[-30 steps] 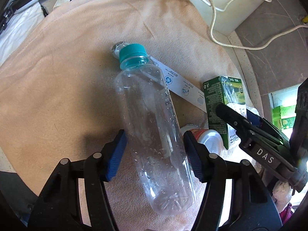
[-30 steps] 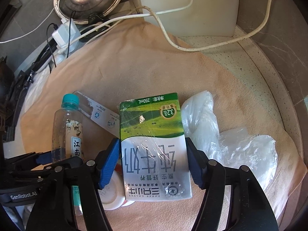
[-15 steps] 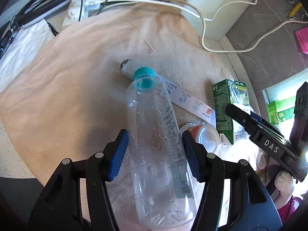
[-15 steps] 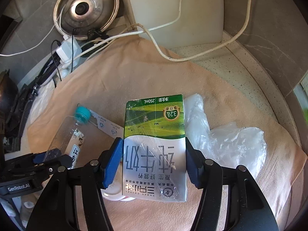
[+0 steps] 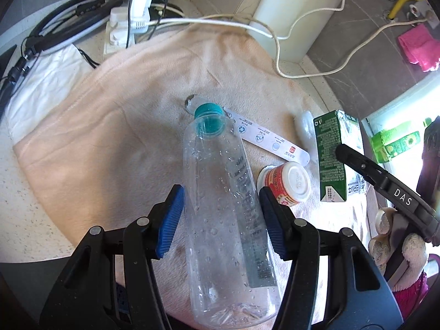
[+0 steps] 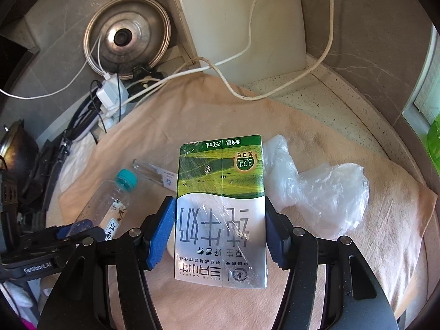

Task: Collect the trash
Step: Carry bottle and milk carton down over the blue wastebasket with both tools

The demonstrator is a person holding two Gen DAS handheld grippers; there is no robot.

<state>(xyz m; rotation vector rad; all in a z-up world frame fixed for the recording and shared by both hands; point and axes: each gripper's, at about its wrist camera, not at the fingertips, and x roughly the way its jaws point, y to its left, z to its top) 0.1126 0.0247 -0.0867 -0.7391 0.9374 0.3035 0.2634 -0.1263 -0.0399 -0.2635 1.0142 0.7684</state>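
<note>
Clear teal-capped bottle (image 5: 222, 192) and green-white milk carton (image 6: 221, 209), both gripped.

- Home kitchen, corner of a speckled stone surface (image 6: 338, 93) against grey marbled wall tiles (image 6: 357, 22).
- Round steel pot lid with black knob (image 6: 125, 37) propped against the wall.
- Thick white plastic cutting board (image 6: 239, 19) leaning upright beside it.
- Yellow gas pipe with valve (image 5: 404, 1) on the wall; pink rag (image 5: 419, 46) hanging below.
- White power strip with chargers (image 5: 129, 24), cords trailing.
- Peach cloth (image 5: 110, 126) spread over the surface.
</note>
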